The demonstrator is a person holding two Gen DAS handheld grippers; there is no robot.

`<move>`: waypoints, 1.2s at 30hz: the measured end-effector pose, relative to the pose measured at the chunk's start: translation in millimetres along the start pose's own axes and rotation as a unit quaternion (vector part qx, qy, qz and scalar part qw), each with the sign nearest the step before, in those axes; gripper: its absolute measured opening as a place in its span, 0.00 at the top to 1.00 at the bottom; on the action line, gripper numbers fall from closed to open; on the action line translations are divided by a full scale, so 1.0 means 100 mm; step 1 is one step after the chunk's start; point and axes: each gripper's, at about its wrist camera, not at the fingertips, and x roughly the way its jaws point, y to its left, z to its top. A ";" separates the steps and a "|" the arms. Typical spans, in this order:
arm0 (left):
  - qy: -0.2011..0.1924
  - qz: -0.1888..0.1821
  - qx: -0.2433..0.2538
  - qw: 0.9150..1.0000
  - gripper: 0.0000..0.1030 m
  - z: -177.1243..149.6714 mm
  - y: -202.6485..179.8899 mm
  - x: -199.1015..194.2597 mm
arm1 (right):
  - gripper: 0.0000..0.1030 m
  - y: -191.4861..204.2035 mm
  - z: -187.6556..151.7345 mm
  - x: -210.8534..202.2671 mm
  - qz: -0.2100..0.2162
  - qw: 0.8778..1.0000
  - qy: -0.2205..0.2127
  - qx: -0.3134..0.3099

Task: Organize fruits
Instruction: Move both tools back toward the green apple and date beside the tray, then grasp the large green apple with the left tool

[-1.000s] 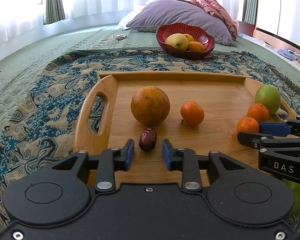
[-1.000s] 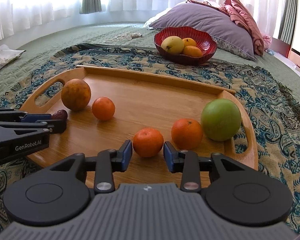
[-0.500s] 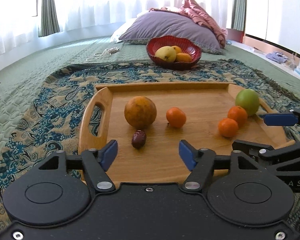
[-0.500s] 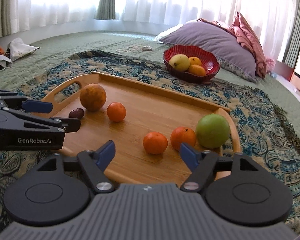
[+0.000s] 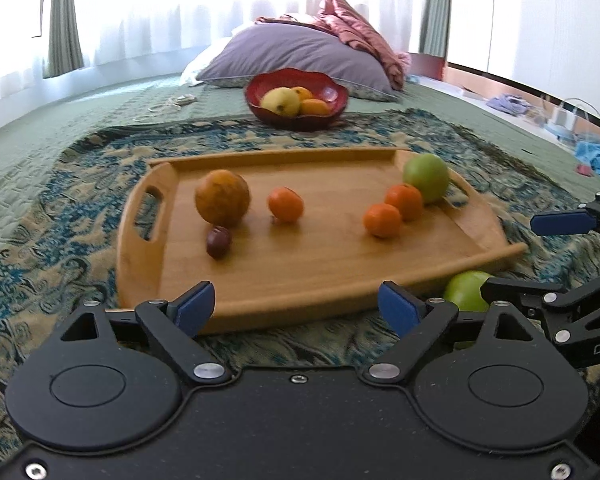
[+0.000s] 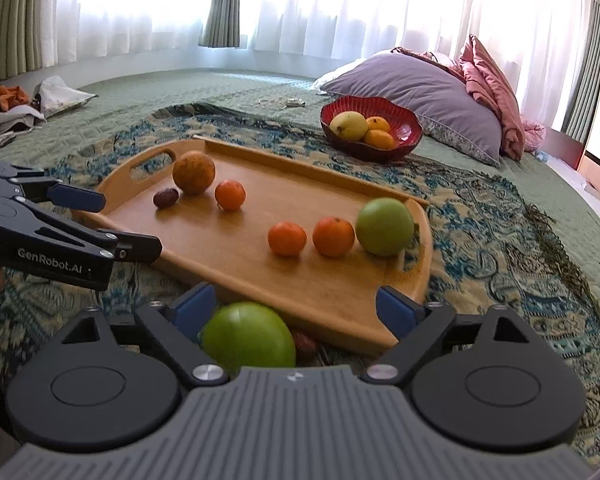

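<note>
Both claws are spread wide and grip nothing. The left claw [image 5: 296, 306] hovers over the near edge of the wooden tray [image 5: 340, 276]; the right claw [image 6: 296, 308] hovers over the tray's near right corner.

**Progress.** Judged from the layout, the task is well under way but not complete.
- On the tray: a large brownish orange [image 5: 222, 198], a dark date [image 5: 218, 241] touching its near side, one tangerine [image 5: 285, 204] near the middle, two tangerines [image 5: 382, 220] side by side, and a green apple [image 5: 426, 178] at the far right corner.
- Off the tray: a second green apple [image 6: 248, 339] lies on the patterned blanket [image 6: 480, 216], just beside the tray's near edge and between the right claw's fingers. It appears to be the next item to move.
- A red bowl [image 6: 404, 136] beyond the tray holds a yellow fruit and two orange fruits. Whether the bowl or the tray is the final destination cannot be determined.

**Limits of view.**
- A small dark-red object [image 6: 305, 343] beside the loose apple is mostly hidden; it may be another date.
- The lower part of the loose apple is blocked by the claw body.
- The windows are overexposed.
</note>
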 end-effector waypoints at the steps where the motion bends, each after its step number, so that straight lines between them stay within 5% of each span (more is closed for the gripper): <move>1: 0.002 -0.004 0.001 1.000 0.13 -0.01 -0.02 -0.01 | 0.07 -0.02 -0.03 -0.02 0.000 1.000 0.003 -0.002; 25: 0.041 -0.112 0.029 0.992 0.08 0.00 -0.80 0.16 | 0.07 -0.03 -0.49 0.03 0.033 0.998 0.057 -0.017; 36: 0.066 -0.121 0.009 0.990 0.47 -0.05 -0.90 0.37 | 0.07 -0.04 -0.51 0.01 0.034 0.998 0.059 -0.011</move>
